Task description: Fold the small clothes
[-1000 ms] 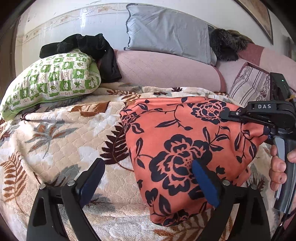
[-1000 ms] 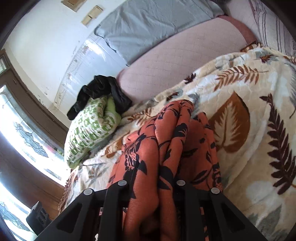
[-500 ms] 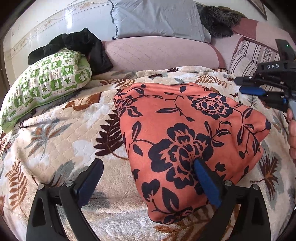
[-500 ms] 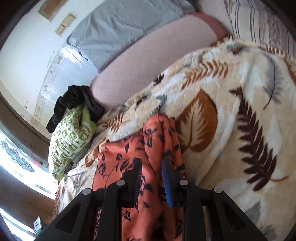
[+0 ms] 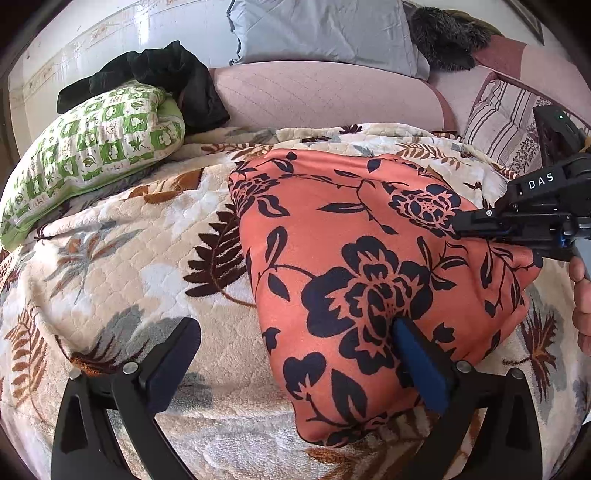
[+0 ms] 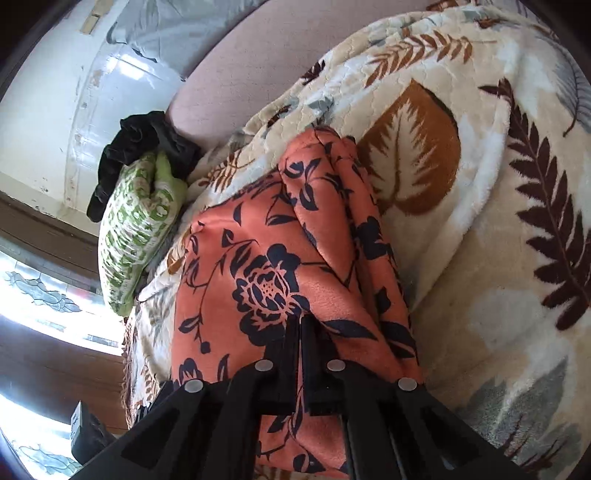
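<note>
Left wrist view: a folded orange garment printed with black flowers and leaves (image 5: pixel 373 266) lies on a plush cream blanket patterned with brown and grey leaves (image 5: pixel 122 266), which covers a bed. The left gripper (image 5: pixel 295 354), black with blue pads, stands wide open low in the view; its right finger (image 5: pixel 417 365) rests over the garment's near part and its left finger (image 5: pixel 173 354) sits over bare blanket. At the right edge, the right gripper (image 5: pixel 461 225) comes in sideways over the garment's far right side, held by a hand (image 5: pixel 581 295); white letters on its black body read "DAS". Behind the blanket are a green-and-white patterned pillow (image 5: pixel 92 155), a crumpled black garment (image 5: pixel 166 81) draped on it, a pale grey pillow (image 5: pixel 325 33) against a pink padded headboard (image 5: pixel 325 99), and a striped cushion (image 5: pixel 506 122). Right wrist view: the right gripper (image 6: pixel 300 325) has its two black fingers drawn together with only a thin slit between them, lying against the orange floral garment (image 6: pixel 258 266); whether cloth is pinched in that slit cannot be told.
</note>
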`<state>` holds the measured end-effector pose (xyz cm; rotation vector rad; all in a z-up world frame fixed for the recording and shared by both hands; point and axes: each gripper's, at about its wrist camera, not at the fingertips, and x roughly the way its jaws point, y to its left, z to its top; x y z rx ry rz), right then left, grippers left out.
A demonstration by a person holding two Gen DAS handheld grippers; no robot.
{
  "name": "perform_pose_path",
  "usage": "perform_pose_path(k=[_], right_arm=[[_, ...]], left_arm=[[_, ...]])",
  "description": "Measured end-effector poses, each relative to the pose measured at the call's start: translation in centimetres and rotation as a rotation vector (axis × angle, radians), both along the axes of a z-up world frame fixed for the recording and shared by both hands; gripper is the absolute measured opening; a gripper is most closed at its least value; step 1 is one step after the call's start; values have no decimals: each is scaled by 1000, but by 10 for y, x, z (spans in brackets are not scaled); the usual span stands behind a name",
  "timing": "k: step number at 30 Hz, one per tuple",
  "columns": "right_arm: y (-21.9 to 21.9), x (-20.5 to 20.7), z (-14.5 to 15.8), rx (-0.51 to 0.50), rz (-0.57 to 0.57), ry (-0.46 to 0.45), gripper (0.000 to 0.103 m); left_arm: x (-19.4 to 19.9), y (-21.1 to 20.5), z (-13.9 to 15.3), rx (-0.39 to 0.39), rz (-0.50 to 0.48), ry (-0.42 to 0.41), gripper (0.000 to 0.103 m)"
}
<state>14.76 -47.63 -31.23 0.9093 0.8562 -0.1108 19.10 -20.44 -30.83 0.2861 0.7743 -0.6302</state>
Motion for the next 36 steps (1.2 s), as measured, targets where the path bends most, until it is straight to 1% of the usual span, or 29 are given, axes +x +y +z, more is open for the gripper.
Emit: perform_pose_path(k=[1,3,5,8,11,12,13,14,15,16,17,18,19,21,22,23,25,27,28,29,30,31,32,33,34,35,36], right_arm=[[2,1,4,-23,0,-12,6],[5,7,14,-59,-4,-56,8],[5,15,21,-64,-18,-85,8],[-1,31,23,-22,-36,-100,7],[-11,53,25,-54,-86,-82,7],[-14,63,22,-57,-89,-65,7],[-14,76,13,-57,-78,-11,9],[-15,86,-1,-52,-54,75,10],[-14,92,-13,-36,-35,111,10],[-15,88,-13,-38,-52,79,9],[-13,84,-8,-48,-61,70,9],[-10,81,1,-61,-62,72,11],[-6,77,11,-70,-55,51,12],[6,72,32,-74,-15,-42,12],[15,72,41,-74,11,-77,12],[24,75,49,-76,36,-103,12],[46,92,58,-109,99,-113,12],[65,118,55,-151,154,-65,12],[72,133,47,-171,182,-8,12],[78,147,32,-198,217,77,15],[83,158,13,-212,258,176,15],[86,162,2,-213,275,216,16],[87,156,6,-229,257,181,15],[87,147,13,-231,246,166,15],[85,136,21,-210,233,155,15],[83,121,29,-174,215,119,16],[81,101,37,-141,200,62,16]], left_arm=[[0,0,0,-2,3,8,103],[1,-1,-2,-5,2,27,103],[1,-2,-3,-2,-1,41,103],[2,-2,-4,-3,-4,53,103],[5,-1,-4,-10,-8,77,103],[5,0,-4,-11,-9,82,103],[6,0,-4,-11,-12,86,103],[6,0,-4,-10,-15,90,103],[8,0,-4,-9,-16,97,103],[9,1,-2,-18,-17,107,103],[10,4,1,-35,-12,116,103],[10,7,6,-63,-6,119,103],[10,12,12,-100,-3,114,103],[9,22,24,-156,11,98,103],[10,26,28,-162,26,95,103],[12,28,28,-149,44,101,103],[18,32,20,-93,73,136,103],[22,33,11,-65,53,173,103],[22,33,9,-54,41,170,103],[21,34,11,-52,31,156,103],[19,35,13,-48,27,143,103],[17,37,15,-45,23,139,103],[15,39,19,-54,18,135,103],[11,42,23,-63,16,126,103],[7,47,27,-73,12,110,103],[1,52,32,-86,4,92,103],[-5,59,36,-98,-2,73,103]])
